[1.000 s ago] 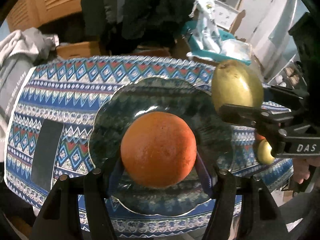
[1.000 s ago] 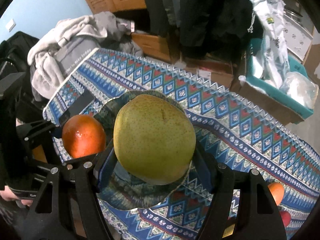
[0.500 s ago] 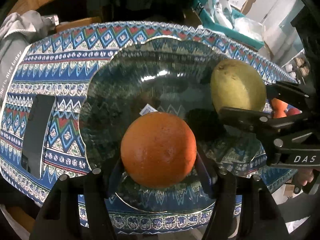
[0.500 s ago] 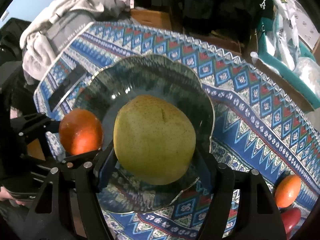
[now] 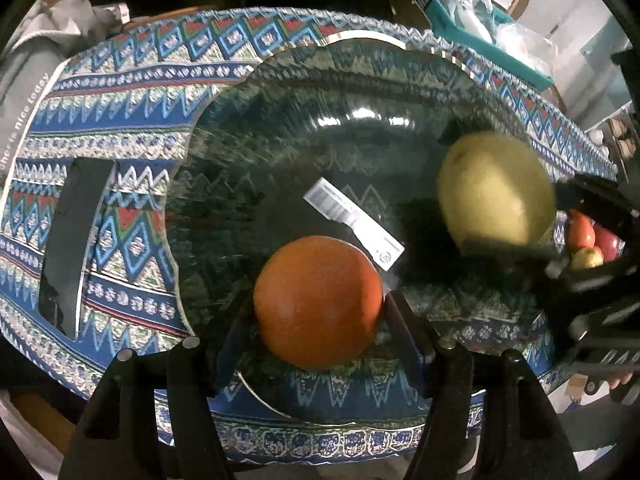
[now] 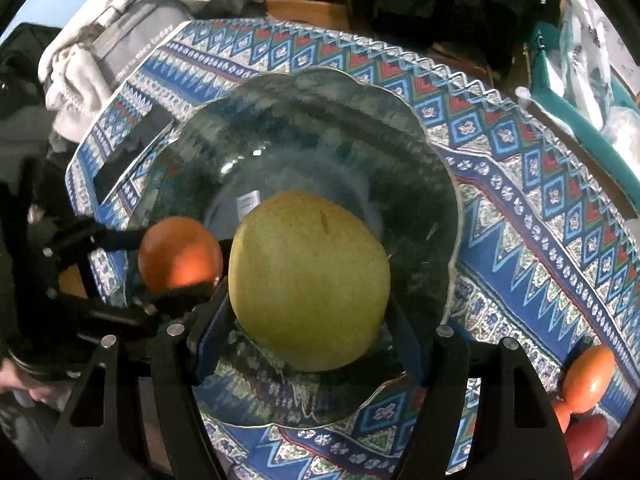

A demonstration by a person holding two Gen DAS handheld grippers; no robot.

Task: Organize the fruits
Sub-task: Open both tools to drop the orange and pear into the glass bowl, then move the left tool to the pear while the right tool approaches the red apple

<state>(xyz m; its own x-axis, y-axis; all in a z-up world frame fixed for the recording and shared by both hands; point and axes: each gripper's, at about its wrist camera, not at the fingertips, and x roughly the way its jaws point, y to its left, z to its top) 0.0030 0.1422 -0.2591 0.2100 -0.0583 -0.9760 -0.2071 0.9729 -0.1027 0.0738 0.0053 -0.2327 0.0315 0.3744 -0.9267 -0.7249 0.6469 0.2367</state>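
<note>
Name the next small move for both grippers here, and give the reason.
Probably open both the rest of the way and lift clear. The left gripper, whose jaws have just been opening, has the orange low in the glass bowl; the right gripper has the pear beside it.

You had a patterned blue tablecloth point(image 5: 132, 216) under everything, a dark flat slab, possibly a phone point(image 5: 74, 236), on its left part, grey clothing point(image 6: 120, 36) heaped beyond and a teal bin point(image 6: 576, 116) alongside.
</note>
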